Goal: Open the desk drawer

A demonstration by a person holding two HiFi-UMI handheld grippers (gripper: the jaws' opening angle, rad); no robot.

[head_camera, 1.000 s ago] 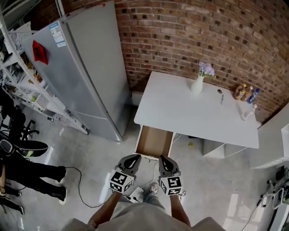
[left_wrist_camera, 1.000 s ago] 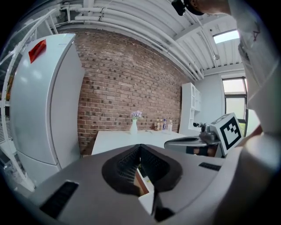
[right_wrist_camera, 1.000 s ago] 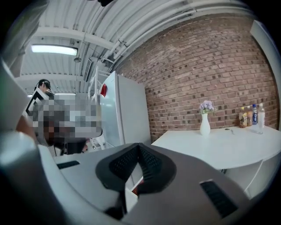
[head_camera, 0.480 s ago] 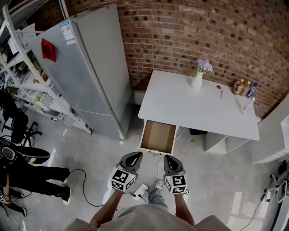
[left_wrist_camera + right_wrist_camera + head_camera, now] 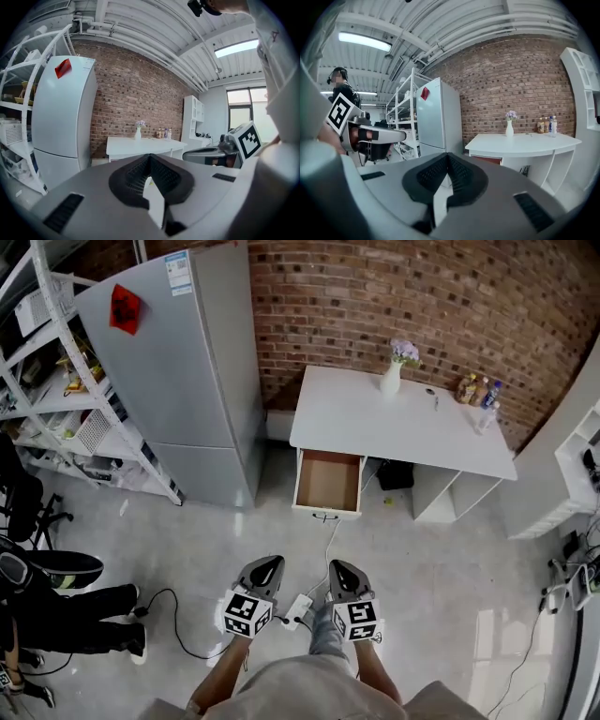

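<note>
White desk [image 5: 403, 432] with one open drawer [image 5: 328, 482]; left gripper [image 5: 266, 564] and right gripper [image 5: 338, 569], both closed, empty.

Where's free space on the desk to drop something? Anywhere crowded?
Free: left and front of the desk, from the vase forward to the edge above the drawer; the open drawer's floor also looks bare. Crowded: back right corner, where bottles cluster, with a small item between them and the vase.
</note>
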